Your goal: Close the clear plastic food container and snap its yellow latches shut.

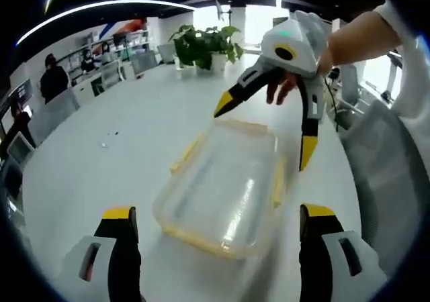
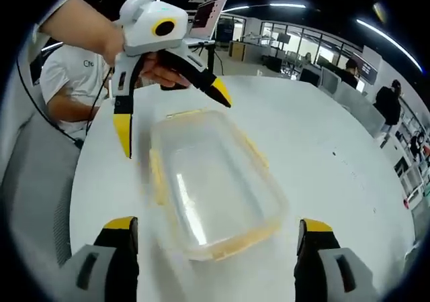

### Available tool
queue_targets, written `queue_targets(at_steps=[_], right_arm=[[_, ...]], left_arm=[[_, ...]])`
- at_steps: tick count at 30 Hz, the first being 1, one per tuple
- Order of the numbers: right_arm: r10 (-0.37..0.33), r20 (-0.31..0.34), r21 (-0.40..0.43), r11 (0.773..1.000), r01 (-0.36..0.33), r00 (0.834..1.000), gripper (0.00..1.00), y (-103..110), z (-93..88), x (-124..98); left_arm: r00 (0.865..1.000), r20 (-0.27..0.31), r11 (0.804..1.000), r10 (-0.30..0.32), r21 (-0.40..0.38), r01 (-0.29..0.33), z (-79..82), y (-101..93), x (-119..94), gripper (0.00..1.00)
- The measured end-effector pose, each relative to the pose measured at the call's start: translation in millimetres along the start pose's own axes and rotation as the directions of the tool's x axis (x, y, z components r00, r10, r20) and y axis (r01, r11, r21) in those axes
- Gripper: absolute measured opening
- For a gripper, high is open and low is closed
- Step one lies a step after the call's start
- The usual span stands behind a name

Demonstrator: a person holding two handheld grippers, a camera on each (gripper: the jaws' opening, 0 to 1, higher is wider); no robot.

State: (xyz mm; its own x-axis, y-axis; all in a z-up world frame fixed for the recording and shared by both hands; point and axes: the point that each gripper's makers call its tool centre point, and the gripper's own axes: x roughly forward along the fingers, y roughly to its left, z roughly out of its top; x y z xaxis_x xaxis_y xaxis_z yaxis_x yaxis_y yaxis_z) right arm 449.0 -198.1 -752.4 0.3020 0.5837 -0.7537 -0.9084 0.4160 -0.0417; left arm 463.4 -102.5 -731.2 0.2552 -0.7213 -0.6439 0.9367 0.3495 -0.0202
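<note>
Both yellow-tipped grippers, left (image 1: 213,221) and right (image 2: 215,231), wide open, empty. Clear rectangular plastic container (image 1: 225,184) at 12 o'clock. Risk: uneven latch press skids it across white table (image 1: 101,161).

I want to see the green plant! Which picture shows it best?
The left gripper view: the potted plant stands at the far edge of the white table, beyond the container. In the right gripper view I can't find it.

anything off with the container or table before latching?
Nothing stands out. The clear container sits flat on the white table, lid on, yellow latches not visibly damaged. Both grippers hover open at opposite ends, touching nothing.
</note>
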Motion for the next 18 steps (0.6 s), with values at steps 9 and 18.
queue_targets(at_steps=[9, 18], right_arm=[[-0.025, 0.003, -0.007, 1.000, 0.025, 1.000, 0.99, 0, 2.7, -10], [-0.037, 0.026, -0.016, 0.999, 0.038, 0.999, 0.99, 9, 11.5, -23]], left_arm=[[1.000, 0.003, 1.000, 0.019, 0.011, -0.019, 3.4, -5.4, -9, 0.99], [1.000, 0.015, 0.999, 0.023, 0.028, -0.024, 12.9, -19.8, -19, 0.99]])
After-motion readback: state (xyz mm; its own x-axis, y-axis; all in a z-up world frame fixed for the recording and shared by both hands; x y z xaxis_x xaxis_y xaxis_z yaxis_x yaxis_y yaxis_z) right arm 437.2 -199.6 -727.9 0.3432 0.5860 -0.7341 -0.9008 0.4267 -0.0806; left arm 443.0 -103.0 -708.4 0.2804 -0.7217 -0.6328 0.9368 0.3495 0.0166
